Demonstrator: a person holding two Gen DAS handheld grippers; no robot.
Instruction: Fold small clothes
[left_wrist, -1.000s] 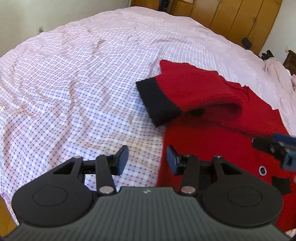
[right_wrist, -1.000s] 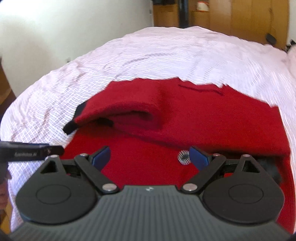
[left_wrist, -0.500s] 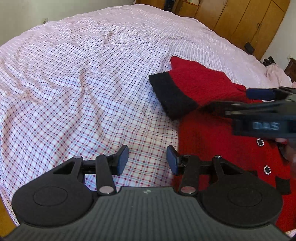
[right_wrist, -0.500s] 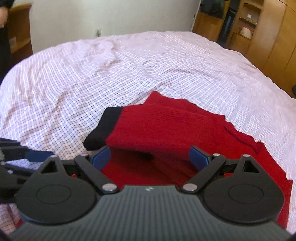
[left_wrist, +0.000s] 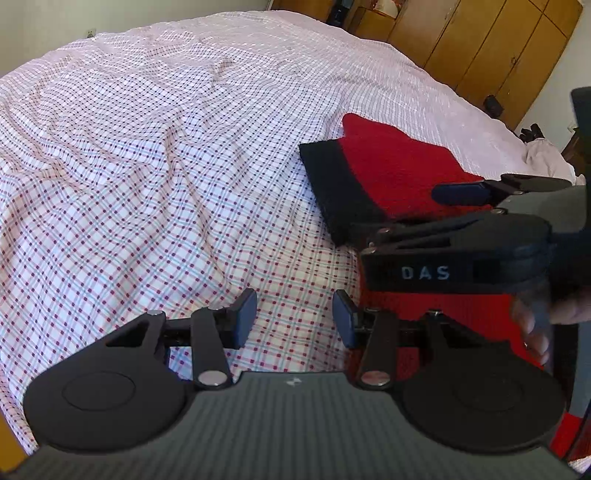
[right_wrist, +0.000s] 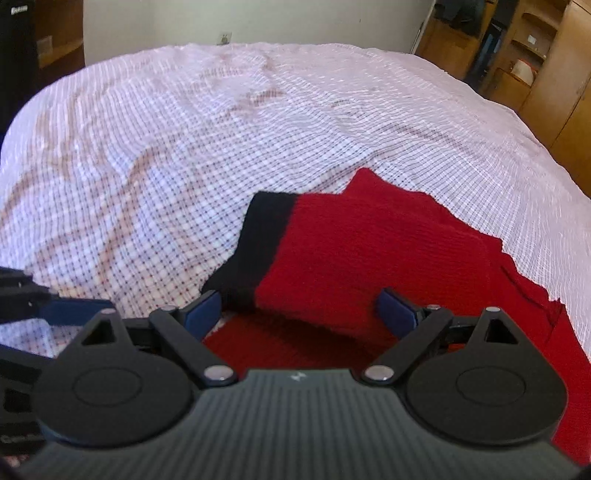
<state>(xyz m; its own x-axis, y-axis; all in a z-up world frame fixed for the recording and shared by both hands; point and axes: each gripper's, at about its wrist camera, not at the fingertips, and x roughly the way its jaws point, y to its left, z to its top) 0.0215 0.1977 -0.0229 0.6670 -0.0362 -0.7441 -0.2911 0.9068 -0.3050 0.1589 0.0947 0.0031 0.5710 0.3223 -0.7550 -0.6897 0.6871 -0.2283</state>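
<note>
Knitted red sweater (right_wrist: 369, 236), checked cotton bedsheet (left_wrist: 147, 166)

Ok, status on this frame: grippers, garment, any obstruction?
Left hand-held gripper open over checked bedsheet. Right hand-held gripper open, around the folded-in black-cuffed sleeve of the red sweater. Nothing in the way.

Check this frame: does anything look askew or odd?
The sleeve lies folded over the red sweater, but its black cuff overhangs onto the sheet. Otherwise nothing stands out.
</note>
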